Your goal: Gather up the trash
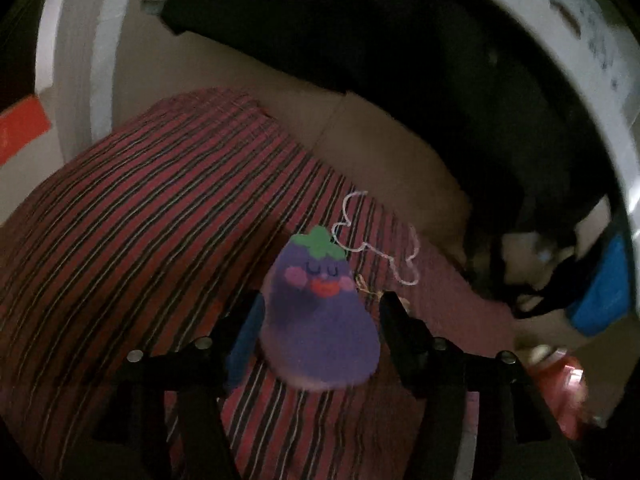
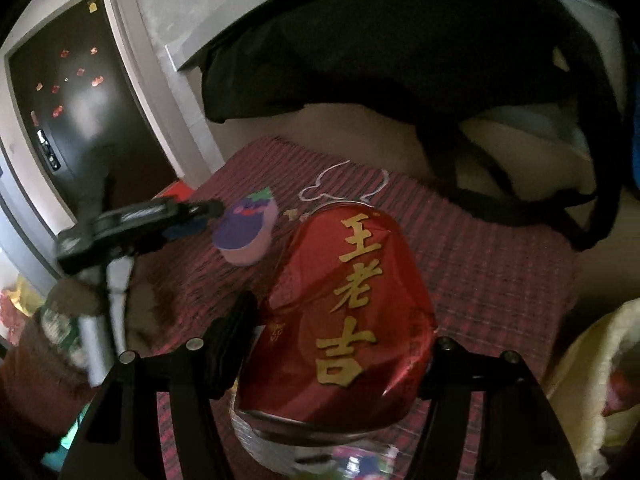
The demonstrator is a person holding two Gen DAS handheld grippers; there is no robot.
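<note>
Between the left gripper's (image 1: 320, 312) parted fingers stands a purple eggplant-shaped sponge (image 1: 318, 312), green stem pointing away from the claw, long axis along the fingers; whether the pads actually touch its sides I cannot tell, over the striped red cloth (image 1: 140, 200). Right view: the right gripper (image 2: 340, 328) is clamped on a dented red can (image 2: 344, 320), long axis running forward; the left gripper (image 2: 208, 210) reaches in ahead-left, so the left arm sits nearer the sponge (image 2: 246, 236).

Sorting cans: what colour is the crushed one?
Red can with gold characters, clearest in right wrist view.
</note>
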